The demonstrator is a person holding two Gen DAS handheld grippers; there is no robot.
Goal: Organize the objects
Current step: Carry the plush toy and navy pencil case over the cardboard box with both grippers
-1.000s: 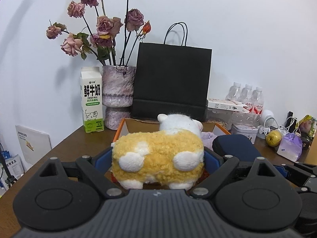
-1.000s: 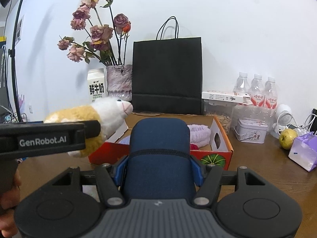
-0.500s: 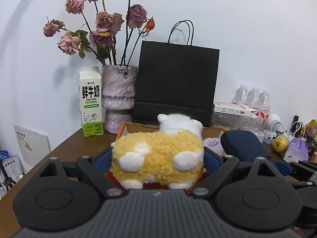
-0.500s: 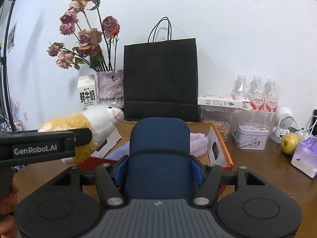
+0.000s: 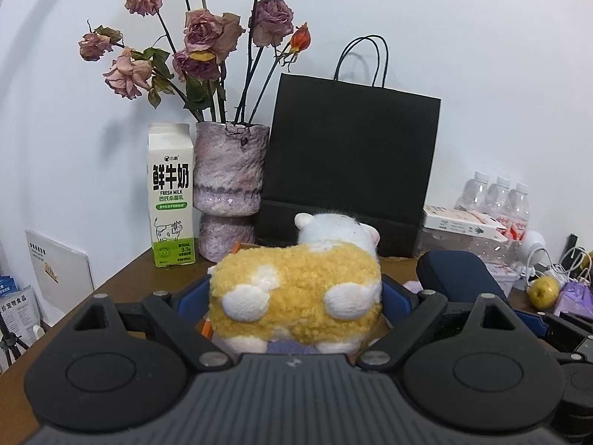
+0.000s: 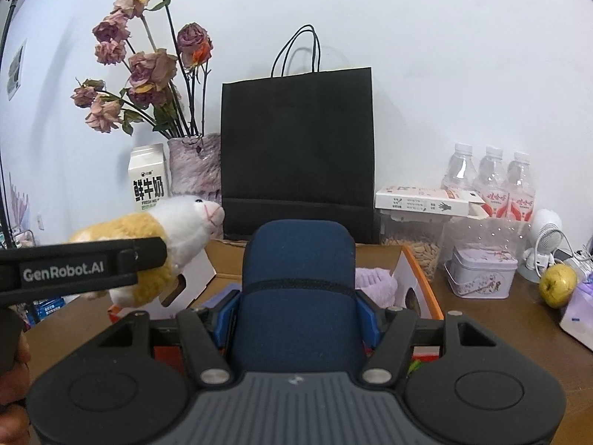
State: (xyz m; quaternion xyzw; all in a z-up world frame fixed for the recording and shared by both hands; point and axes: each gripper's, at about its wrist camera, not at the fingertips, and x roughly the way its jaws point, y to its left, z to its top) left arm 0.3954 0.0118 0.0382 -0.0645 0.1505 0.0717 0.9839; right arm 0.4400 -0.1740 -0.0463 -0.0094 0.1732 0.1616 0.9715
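My left gripper (image 5: pixel 294 298) is shut on a yellow-and-white plush animal (image 5: pixel 296 282), whose white head faces the black bag. In the right wrist view the plush (image 6: pixel 181 233) hangs at the left, over the white flap of an orange-edged cardboard box (image 6: pixel 418 270). My right gripper (image 6: pixel 298 315) is shut on a dark blue rounded case (image 6: pixel 296 289), held above the box. That case (image 5: pixel 456 274) shows at the right in the left wrist view. A purple fluffy item (image 6: pixel 374 282) lies inside the box, and most of the interior is hidden.
A black paper bag (image 6: pixel 296 148) stands against the wall behind the box, with a vase of dried roses (image 5: pixel 229 170) and a milk carton (image 5: pixel 170 193) to its left. Water bottles (image 6: pixel 493 174), a tin (image 6: pixel 481 270), a small fan (image 6: pixel 545 237) and a yellow fruit (image 6: pixel 557 285) crowd the right.
Both grippers have moved toward the back wall with their loads. The bag, vase and carton look larger, and the box has slid lower under the grippers.
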